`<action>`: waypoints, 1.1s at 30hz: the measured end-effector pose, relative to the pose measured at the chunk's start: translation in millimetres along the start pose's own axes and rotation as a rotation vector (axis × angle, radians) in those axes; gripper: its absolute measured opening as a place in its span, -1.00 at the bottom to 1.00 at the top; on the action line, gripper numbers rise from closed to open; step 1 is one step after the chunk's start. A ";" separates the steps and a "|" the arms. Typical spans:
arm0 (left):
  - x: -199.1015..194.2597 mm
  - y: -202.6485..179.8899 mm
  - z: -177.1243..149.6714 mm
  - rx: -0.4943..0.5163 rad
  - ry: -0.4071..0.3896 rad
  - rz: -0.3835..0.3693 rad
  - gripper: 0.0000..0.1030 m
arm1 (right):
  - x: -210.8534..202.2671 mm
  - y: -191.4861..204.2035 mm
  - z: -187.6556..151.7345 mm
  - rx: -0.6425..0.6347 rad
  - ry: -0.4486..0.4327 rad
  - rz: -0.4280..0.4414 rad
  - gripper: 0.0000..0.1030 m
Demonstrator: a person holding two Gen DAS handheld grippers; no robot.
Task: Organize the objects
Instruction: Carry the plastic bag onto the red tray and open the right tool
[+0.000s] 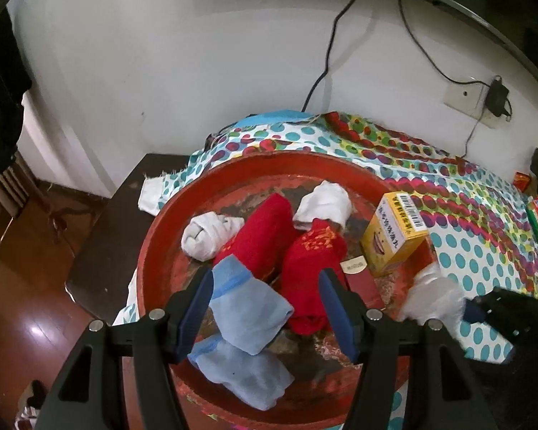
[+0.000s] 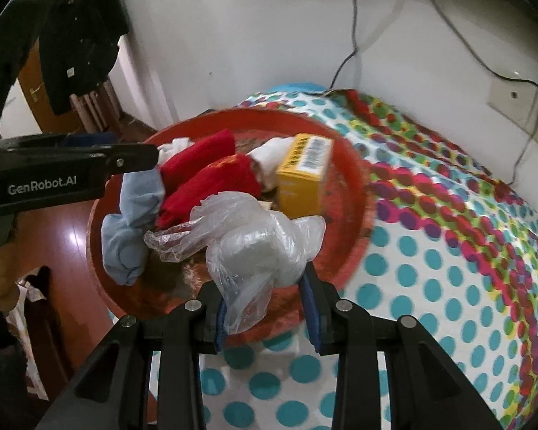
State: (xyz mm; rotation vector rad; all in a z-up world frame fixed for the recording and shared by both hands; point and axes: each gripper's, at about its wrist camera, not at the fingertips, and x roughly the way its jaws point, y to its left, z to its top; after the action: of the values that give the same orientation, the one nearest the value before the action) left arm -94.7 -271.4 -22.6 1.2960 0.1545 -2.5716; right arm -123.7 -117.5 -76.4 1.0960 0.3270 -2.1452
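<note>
Over the red tray's (image 2: pixel 355 186) near rim, the right gripper (image 2: pixel 265 304) pinches a bagged white roll (image 2: pixel 254 251); 6 rolled socks and a yellow box (image 2: pixel 301 182) already lie inside, left gripper (image 1: pixel 269 308) spread, empty.

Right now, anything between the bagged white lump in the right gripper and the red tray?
Nothing visible blocks it. The right gripper holds the plastic bag at the near rim of the red tray. The bare tray floor just ahead looks free; the yellow box and red socks sit farther in.
</note>
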 end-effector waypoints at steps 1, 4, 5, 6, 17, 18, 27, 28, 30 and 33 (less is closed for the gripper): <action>0.8 2.0 0.0 -0.011 0.007 0.006 0.23 | 4.2 2.5 0.7 -0.003 0.008 0.001 -0.39; 1.3 7.7 0.0 -0.037 0.010 0.016 0.23 | 18.7 8.6 4.3 -0.006 0.030 -0.013 -0.38; 2.3 8.8 -0.1 -0.041 0.012 0.019 0.23 | 22.6 9.4 6.4 -0.007 0.037 -0.021 -0.38; 2.7 10.2 -0.3 -0.046 0.015 0.022 0.23 | 27.3 9.7 9.8 -0.007 0.042 -0.031 -0.38; 7.0 13.8 -1.3 -0.061 0.025 0.054 0.23 | 60.4 0.6 42.4 0.046 0.074 -0.091 -0.36; 7.4 13.3 -1.3 -0.059 0.026 0.055 0.23 | 62.9 0.2 44.7 0.050 0.074 -0.096 -0.36; 7.5 7.4 -3.1 -0.047 0.032 0.059 0.23 | 67.8 2.4 45.6 0.068 0.081 -0.104 -0.23; 7.0 6.9 -3.1 -0.045 0.032 0.058 0.23 | 66.4 3.1 45.1 0.069 0.081 -0.108 -0.18; 6.9 6.5 -2.9 -0.046 0.036 0.063 0.23 | 61.5 4.7 43.6 0.072 0.079 -0.108 0.09; 6.3 6.7 -3.3 -0.049 0.039 0.065 0.23 | 52.5 9.0 41.8 0.075 0.080 -0.117 0.34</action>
State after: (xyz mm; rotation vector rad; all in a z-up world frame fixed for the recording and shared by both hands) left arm -93.9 -278.3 -29.4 1.3121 0.1789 -2.4744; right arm -164.2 -169.6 -91.5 1.2344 0.3579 -2.2355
